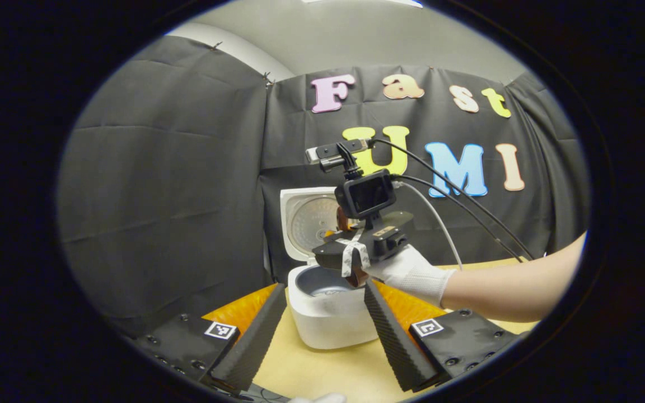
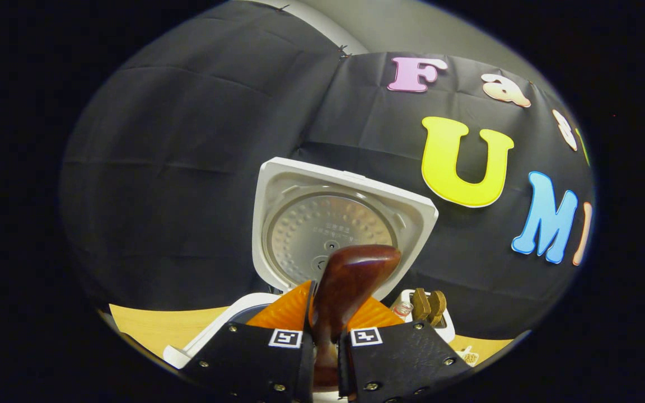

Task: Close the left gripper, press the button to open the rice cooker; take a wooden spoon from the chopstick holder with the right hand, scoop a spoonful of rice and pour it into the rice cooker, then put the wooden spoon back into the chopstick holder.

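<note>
Clamped between the right gripper's (image 2: 327, 341) jaws, the dark brown wooden spoon (image 2: 350, 280) stands bowl-up in front of the white rice cooker's (image 1: 328, 313) raised lid (image 2: 333, 224). Seen from the left gripper (image 1: 322, 330), whose jaws stand wide, that gripper hangs over the cooker's open pot, held by a white-gloved hand (image 1: 412, 274).

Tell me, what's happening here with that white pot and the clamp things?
A person works a gripper in each hand. The right gripper is shut on a wooden spoon and holds it over the rice cooker, whose lid stands open. The left gripper waits open nearby. More utensils stand in the chopstick holder beside the cooker.
</note>
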`<act>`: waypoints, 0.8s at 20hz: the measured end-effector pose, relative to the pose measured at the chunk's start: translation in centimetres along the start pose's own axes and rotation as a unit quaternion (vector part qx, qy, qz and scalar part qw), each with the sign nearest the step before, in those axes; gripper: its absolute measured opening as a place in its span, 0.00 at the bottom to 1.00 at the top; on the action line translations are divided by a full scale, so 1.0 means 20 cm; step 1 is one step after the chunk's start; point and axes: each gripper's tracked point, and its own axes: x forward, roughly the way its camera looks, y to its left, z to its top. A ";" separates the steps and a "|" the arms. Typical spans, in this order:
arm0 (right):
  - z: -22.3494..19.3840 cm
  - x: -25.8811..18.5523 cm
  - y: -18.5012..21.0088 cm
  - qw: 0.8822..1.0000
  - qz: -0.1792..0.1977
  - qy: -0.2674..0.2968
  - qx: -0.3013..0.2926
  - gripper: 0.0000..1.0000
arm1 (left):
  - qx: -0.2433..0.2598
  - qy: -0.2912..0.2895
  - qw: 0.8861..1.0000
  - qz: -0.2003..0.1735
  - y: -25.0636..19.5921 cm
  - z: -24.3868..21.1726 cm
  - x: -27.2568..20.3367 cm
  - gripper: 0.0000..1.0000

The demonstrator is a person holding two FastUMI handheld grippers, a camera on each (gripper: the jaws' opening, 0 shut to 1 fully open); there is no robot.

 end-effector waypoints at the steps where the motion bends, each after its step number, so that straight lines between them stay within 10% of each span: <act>1: 0.00 0.00 -0.01 1.000 0.001 0.004 0.009 0.17 | -0.001 -0.001 1.000 -0.001 0.00 0.00 0.00 0.96; 7: -0.03 -0.01 -0.11 0.978 0.013 0.054 0.203 0.17 | 0.000 -0.005 1.000 -0.006 -0.02 0.04 0.01 0.99; 13: -0.01 -0.10 -0.31 0.893 0.007 0.059 0.447 0.17 | 0.011 -0.026 0.999 -0.025 -0.11 0.17 0.00 0.99; 16: -0.05 -0.22 -0.50 0.880 -0.016 0.053 0.471 0.18 | 0.014 -0.037 0.998 -0.043 -0.18 0.22 -0.03 0.99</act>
